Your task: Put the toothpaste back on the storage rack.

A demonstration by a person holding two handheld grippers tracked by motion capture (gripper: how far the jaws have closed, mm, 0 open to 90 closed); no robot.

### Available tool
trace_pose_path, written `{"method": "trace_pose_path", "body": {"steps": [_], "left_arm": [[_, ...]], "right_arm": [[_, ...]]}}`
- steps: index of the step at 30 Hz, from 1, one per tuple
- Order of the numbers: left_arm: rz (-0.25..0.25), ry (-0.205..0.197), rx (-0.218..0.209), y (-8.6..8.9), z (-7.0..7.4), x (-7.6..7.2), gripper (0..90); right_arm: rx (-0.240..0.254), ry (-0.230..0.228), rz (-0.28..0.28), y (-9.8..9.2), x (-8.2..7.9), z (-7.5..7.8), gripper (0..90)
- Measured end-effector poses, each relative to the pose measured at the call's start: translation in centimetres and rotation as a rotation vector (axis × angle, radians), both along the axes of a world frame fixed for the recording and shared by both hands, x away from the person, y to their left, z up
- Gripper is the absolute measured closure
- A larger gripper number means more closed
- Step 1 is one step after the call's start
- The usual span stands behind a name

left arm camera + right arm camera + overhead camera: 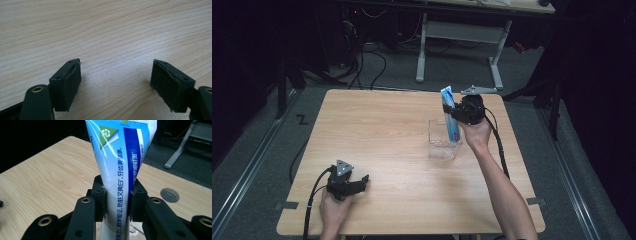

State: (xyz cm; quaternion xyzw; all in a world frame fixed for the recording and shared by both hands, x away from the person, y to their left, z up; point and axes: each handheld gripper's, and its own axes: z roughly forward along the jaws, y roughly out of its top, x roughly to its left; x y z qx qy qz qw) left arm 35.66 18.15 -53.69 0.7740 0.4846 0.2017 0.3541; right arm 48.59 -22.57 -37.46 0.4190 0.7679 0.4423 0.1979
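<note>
Toothpaste tube (120, 170): light blue and white with a dark blue band, a green triangular mark near the flat crimped end, a line of printed characters running along its length. It stands upright, crimped end up. In the high view the tube (450, 117) has its lower part inside a clear plastic box (444, 142), which sits on the table right of centre.

Right gripper (453, 114): jaws clamped on the tube about midway up, one pad on each side; in the right gripper view the gripper (117, 197) pinches the tube narrow between them.

Left gripper (360, 181): near the table's front left corner, low over the wood, held in the person's left hand (333, 207). In the left gripper view the gripper (115, 83) has its jaws spread wide, with bare wood between them.

Surface: light wood-grain table (377, 135), rounded corners. A round grey cap (169, 195) is set flush in the top.

Room: dark; grey carpet floor (252, 160), black cables trailing on it, a white-legged desk (462, 35) behind the table.
</note>
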Motion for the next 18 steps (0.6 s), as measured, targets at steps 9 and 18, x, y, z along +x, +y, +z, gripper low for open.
{"method": "trace_pose_path", "body": {"steps": [9,18], "left_arm": [[-0.001,0.000,0.009,-0.1,0.0,0.0,24.9],[-0.001,0.000,0.008,-0.1,0.0,0.0,24.9]], "right_arm": [[-0.024,0.002,0.011,0.1,-0.4,-0.7,71.1],[-0.043,0.021,0.022,0.3,-0.5,-1.8,70.8]]}}
